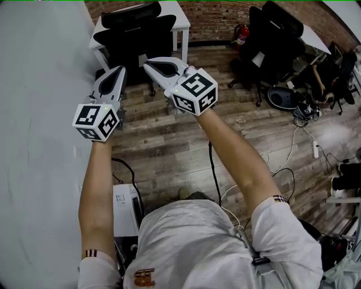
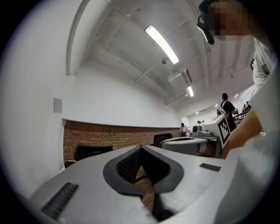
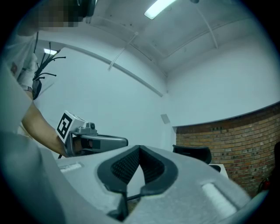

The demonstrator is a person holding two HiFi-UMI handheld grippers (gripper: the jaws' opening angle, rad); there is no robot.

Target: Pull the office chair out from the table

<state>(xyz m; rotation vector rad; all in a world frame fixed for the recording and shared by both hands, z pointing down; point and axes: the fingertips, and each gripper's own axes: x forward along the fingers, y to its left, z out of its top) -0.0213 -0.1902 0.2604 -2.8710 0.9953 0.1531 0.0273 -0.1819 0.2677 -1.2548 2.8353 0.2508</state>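
Note:
A black office chair (image 1: 135,35) stands tucked against a white table (image 1: 181,17) by the brick wall, at the top of the head view. Both grippers are held out level in front of the person, short of the chair and touching nothing. My left gripper (image 1: 120,70) is shut and empty, its tips pointing at the chair's left side. Close beside it, my right gripper (image 1: 146,63) is also shut and empty. In the left gripper view the shut jaws (image 2: 141,148) fill the foreground, with the chair's headrest (image 2: 92,151) beyond. The right gripper view shows shut jaws (image 3: 139,148) and the headrest (image 3: 192,153).
A grey wall (image 1: 39,113) runs along the left. More black chairs (image 1: 271,42) and a red fire extinguisher (image 1: 242,35) stand at the upper right. Cables (image 1: 293,147) trail over the wooden floor, and a white box (image 1: 125,211) sits by the person's left side.

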